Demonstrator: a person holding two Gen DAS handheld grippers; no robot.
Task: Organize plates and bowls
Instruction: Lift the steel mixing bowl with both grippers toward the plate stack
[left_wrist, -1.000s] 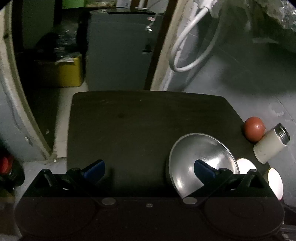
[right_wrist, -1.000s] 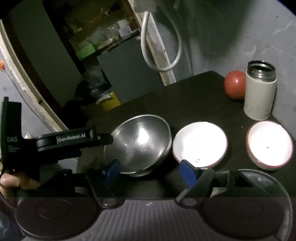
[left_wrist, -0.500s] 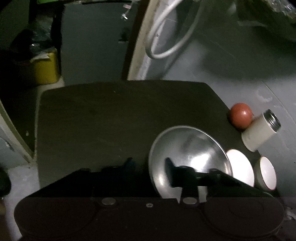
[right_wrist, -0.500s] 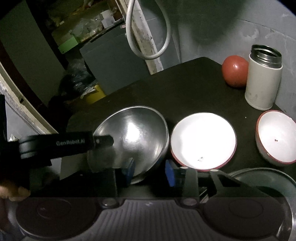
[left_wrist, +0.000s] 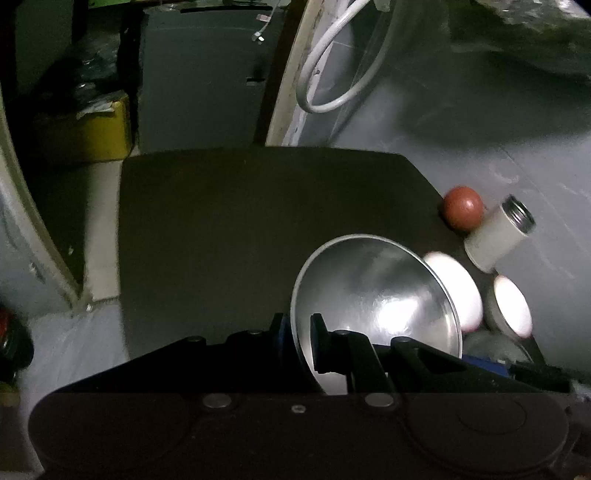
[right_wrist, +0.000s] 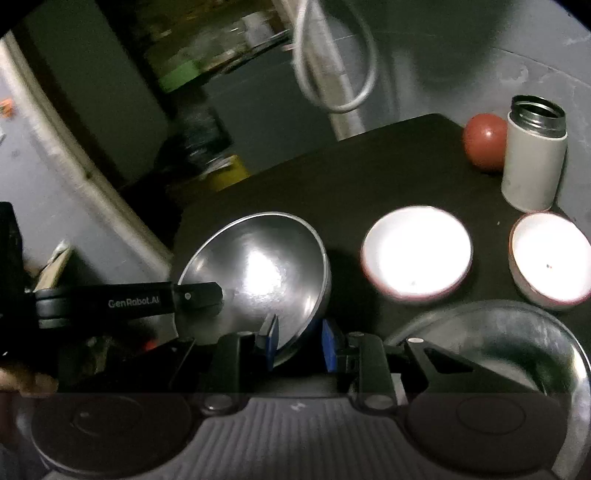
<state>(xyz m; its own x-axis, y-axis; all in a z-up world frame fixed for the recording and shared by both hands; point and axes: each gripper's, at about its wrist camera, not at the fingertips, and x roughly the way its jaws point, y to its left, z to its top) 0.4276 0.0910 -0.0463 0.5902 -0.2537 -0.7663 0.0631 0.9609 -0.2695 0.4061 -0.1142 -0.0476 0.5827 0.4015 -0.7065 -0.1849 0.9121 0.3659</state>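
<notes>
A steel bowl (left_wrist: 376, 295) (right_wrist: 258, 269) is tilted over the dark table (left_wrist: 258, 206). My left gripper (left_wrist: 299, 336) is shut on its near rim, one finger inside and one outside. In the right wrist view that left gripper's finger (right_wrist: 195, 295) reaches in from the left onto the rim. My right gripper (right_wrist: 300, 341) clamps the lower edge of the same bowl between its blue pads. Two white bowls with red rims (right_wrist: 417, 253) (right_wrist: 550, 260) sit to the right, and show in the left wrist view as white bowls (left_wrist: 454, 291) (left_wrist: 511, 306).
A second steel dish (right_wrist: 498, 332) lies at the near right under my right gripper. A white flask (right_wrist: 535, 155) and a red ball (right_wrist: 484, 142) stand at the table's far right corner. A white hose (left_wrist: 332, 74) hangs on the wall behind.
Both grippers went from open to closed on the steel bowl's rim. The bowl has tipped up from its resting place and sits closer to both cameras.
</notes>
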